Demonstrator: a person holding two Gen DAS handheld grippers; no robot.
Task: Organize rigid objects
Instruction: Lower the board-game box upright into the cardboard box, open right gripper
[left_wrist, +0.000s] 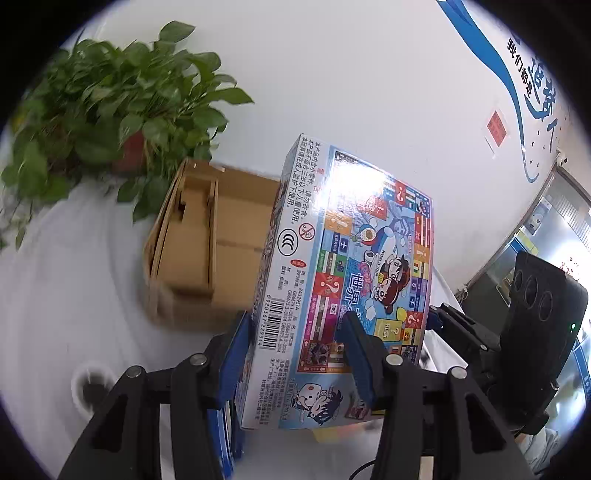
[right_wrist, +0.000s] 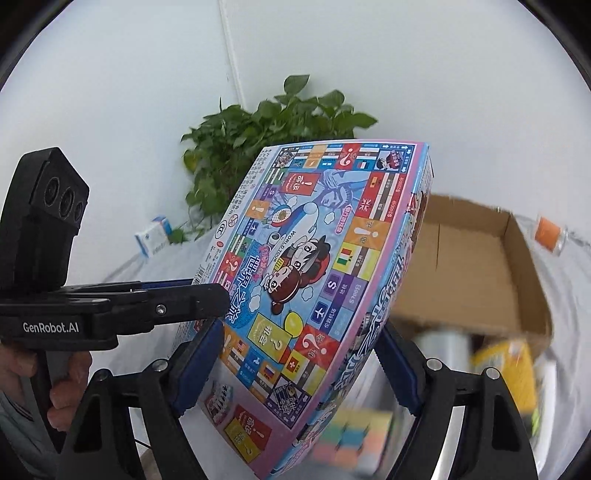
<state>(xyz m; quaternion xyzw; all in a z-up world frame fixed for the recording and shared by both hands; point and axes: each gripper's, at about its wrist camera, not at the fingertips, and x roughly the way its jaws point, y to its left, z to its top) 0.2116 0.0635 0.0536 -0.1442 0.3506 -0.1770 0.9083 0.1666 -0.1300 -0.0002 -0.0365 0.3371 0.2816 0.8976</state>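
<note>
Above a white-clothed table, an open brown cardboard carton waited just beyond a large flat board-game box printed with flags and cartoon figures, which two handheld grippers carried tilted in the air, with a leafy green potted plant at the far left. The left gripper clamped the box's thin near edge, while the right gripper gripped it across a much wider span. By appearances the carry was under way; next, both hands would need to lower it into the carton together.
</note>
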